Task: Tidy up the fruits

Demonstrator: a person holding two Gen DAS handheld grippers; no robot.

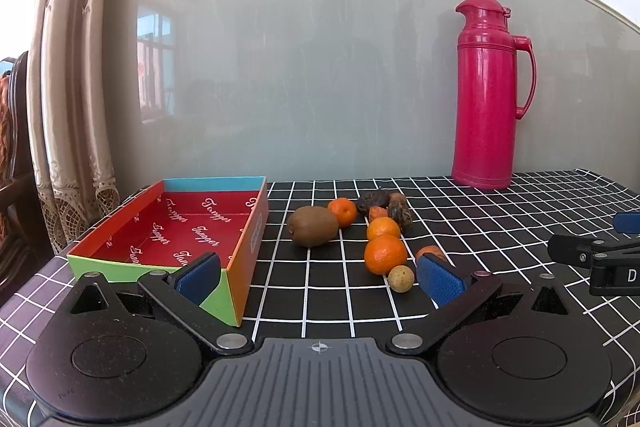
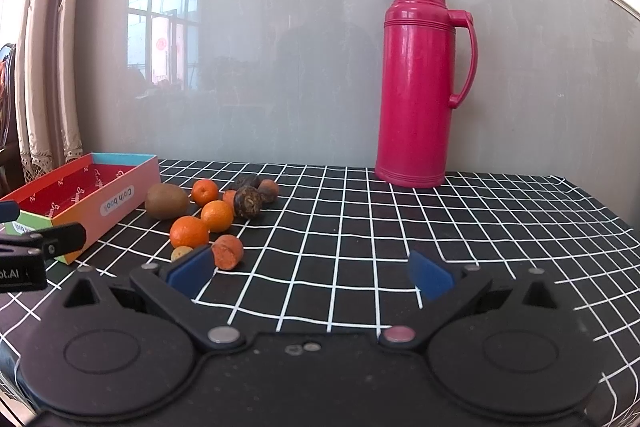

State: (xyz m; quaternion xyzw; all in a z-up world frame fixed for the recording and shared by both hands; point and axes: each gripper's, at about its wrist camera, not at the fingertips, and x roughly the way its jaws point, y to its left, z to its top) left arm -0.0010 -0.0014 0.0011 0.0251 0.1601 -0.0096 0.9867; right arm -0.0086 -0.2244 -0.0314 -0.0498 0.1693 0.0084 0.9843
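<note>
My left gripper (image 1: 320, 277) hangs low over the checked tablecloth (image 1: 500, 227) with its blue pads spread wide and nothing between them. My right gripper (image 2: 310, 273) is spread just as wide, also empty, over bare cloth.

From the left wrist, the cardboard box (image 1: 256, 227) sits at ten o'clock, open-topped, its red printed floor bare; its near corner lies just behind my left pad. The fruit lies loose on the cloth at about one o'clock, just beside the box. The kiwi (image 1: 313, 226) is nearest the box, with a small mandarin (image 1: 342, 212) touching its far right side. Two more mandarins (image 1: 385, 254) sit one behind the other, and a small tan round fruit (image 1: 401, 278) rests against the nearer one. Dark wrinkled fruits (image 1: 401, 215) cluster at the back of the group. A rough orange piece (image 2: 227, 251) lies just beyond my right gripper's left pad.

A pink thermos (image 1: 486, 95) stands upright at two o'clock against the wall.
</note>
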